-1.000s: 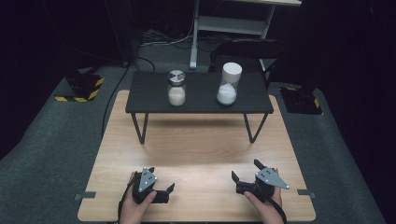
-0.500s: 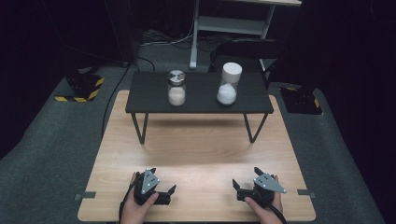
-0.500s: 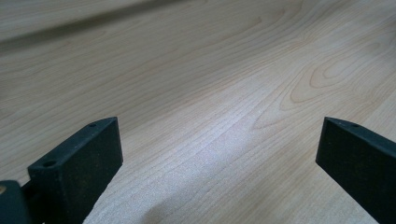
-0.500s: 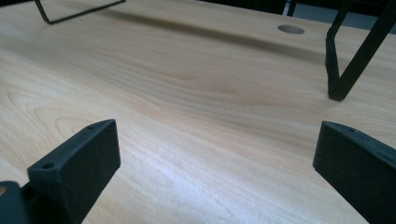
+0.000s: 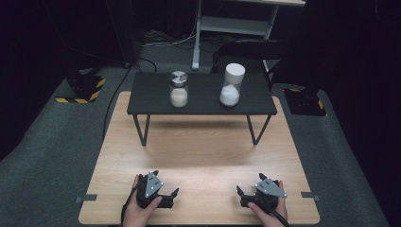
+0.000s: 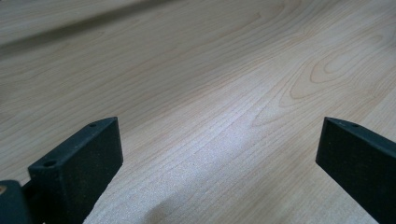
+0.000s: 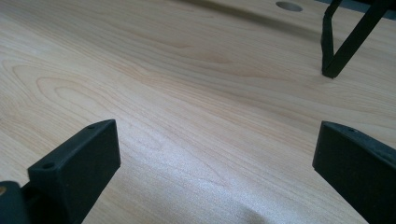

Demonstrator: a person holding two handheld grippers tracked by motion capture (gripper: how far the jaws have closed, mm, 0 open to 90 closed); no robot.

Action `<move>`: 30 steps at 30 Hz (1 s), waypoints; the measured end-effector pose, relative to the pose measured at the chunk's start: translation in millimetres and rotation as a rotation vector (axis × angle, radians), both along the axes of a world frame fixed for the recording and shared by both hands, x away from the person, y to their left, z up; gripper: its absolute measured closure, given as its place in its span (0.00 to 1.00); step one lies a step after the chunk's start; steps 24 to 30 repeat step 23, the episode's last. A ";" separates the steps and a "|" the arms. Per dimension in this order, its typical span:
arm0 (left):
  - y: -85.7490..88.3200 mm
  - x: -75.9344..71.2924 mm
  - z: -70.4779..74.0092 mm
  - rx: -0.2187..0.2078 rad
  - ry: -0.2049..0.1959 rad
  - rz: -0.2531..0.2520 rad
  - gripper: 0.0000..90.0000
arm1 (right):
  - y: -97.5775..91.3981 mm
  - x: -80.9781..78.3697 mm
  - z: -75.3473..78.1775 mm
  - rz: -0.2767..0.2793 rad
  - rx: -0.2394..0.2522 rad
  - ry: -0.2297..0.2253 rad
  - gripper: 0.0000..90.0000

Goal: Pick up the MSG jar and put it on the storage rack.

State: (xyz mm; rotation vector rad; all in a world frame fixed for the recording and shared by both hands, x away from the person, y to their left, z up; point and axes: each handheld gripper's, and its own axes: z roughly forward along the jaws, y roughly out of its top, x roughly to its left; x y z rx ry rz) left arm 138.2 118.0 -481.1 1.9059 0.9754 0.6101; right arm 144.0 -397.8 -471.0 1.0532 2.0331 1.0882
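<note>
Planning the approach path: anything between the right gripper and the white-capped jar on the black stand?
Nothing visible on the wooden tabletop between them. The right gripper rests open near the front edge; the white-capped jar stands on the raised black stand, so its front edge and legs need clearing.

One camera looks down from high over the desk [image 5: 203, 156]. Two sit very low, close to its wood.

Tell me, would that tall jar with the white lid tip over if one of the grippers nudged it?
Probably, if pushed near the top: the jar with the white lid stands tall and narrow on the small black table. The white powder low inside may steady it somewhat. It looks like clear glass or plastic, so perhaps slippery and breakable.
</note>
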 end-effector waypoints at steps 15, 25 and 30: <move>-6.2 2.1 3.7 0.041 0.014 -0.013 0.01 | -4.6 -1.5 -1.1 0.040 0.016 -0.002 0.01; -9.1 7.3 5.5 0.054 0.025 -0.021 0.01 | -5.5 -3.8 -2.6 0.041 0.022 -0.012 0.01; -9.1 7.3 5.5 0.054 0.025 -0.021 0.01 | -5.5 -3.8 -2.6 0.041 0.022 -0.012 0.01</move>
